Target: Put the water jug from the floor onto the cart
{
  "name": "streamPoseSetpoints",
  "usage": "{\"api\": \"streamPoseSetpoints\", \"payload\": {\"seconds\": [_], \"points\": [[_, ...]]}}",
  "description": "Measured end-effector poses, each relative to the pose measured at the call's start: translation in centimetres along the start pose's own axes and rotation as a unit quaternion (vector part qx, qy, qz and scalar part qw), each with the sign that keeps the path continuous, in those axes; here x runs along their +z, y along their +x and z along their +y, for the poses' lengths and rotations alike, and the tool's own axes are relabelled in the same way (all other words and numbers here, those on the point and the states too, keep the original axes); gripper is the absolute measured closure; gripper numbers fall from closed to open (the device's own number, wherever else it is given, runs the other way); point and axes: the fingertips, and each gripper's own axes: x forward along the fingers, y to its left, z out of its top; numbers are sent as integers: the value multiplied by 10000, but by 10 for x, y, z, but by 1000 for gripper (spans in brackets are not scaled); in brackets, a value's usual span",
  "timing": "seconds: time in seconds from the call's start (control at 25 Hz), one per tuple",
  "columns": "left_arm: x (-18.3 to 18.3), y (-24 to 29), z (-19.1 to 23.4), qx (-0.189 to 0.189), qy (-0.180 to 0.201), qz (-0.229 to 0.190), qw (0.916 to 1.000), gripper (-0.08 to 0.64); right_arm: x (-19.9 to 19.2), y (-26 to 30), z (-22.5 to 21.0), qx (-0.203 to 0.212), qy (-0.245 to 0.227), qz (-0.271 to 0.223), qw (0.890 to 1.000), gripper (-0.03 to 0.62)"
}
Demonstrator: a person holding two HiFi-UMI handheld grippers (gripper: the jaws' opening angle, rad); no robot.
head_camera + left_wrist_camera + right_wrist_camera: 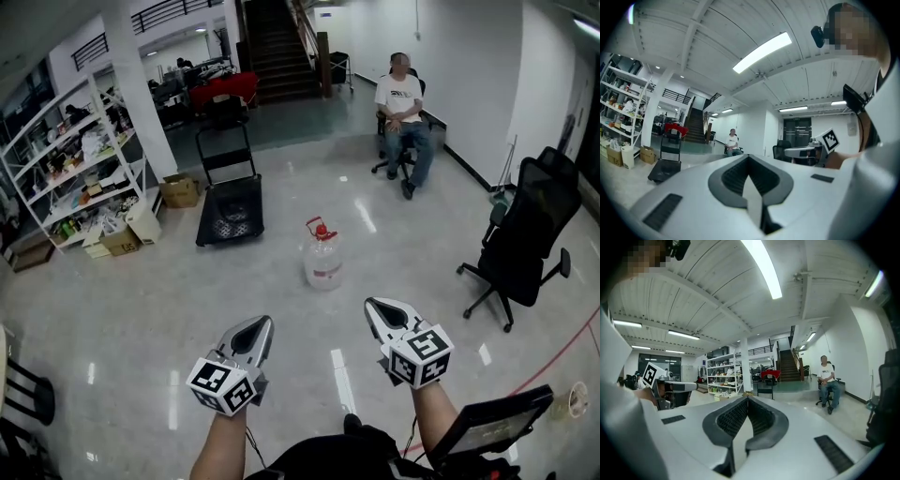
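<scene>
Head view: water jug point(322, 258) on floor point(141, 309) at 12 o'clock, well apart from left claw point(258, 325) and right claw point(376, 306). Cart point(230, 211) at 11. Jug likely heavy, hard, slippery; grab red top point(320, 228).
Left gripper view: left claw point(749, 161) closed, holding nothing; jug not seen.
Right gripper view: right claw point(747, 401) closed, holding nothing.

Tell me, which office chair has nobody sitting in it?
The black high-backed chair at the right of the head view stands empty; the other chair, farther back, holds a seated person.
</scene>
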Motion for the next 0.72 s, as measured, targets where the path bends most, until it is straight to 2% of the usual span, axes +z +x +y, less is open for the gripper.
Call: {"api": "streamPoseSetpoints", "payload": {"seconds": [0.28, 0.44, 0.72], "points": [[22, 83, 23, 160, 159, -39, 9997, 568, 26, 48, -80, 172, -209, -35, 9996, 589], [23, 117, 50, 278, 73, 55, 9996, 568, 28, 84, -108, 245, -245, -14, 9994, 589], [26, 177, 117, 105, 124, 25, 9999, 568, 32, 169, -146, 114, -257, 31, 9996, 589]]}}
